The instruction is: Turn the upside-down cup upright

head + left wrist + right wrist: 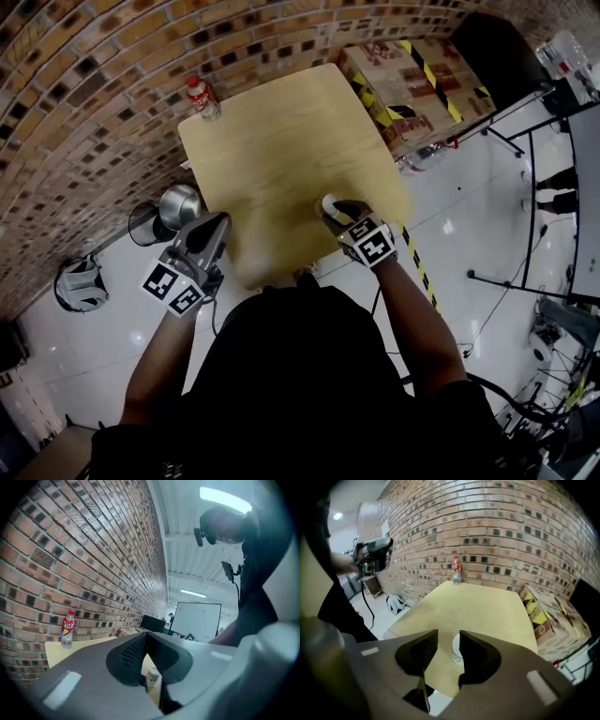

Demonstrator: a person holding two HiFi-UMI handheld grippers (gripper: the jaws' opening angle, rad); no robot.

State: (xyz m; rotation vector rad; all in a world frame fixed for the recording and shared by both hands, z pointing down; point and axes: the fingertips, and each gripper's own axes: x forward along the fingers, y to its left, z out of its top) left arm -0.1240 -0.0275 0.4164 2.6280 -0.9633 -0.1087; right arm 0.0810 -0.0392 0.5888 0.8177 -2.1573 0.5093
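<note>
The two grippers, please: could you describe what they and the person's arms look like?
Both the left gripper and right gripper have grey bodies, black ribbed pads and a cube with black-and-white square markers. The person wears a black top.

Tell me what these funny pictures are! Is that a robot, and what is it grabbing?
It's not a robot. A person holds a two-jaw gripper in each hand. One picture comes from a camera on the person's head, looking down. The other two come from cameras riding on the grippers, looking along their jaws. A pale wooden table has a red-capped bottle at its far corner and a small white cup close to its near edge. The right gripper has its jaws apart around the cup, but I cannot tell whether they squeeze it. The left gripper is shut and empty, beside the table.
</note>
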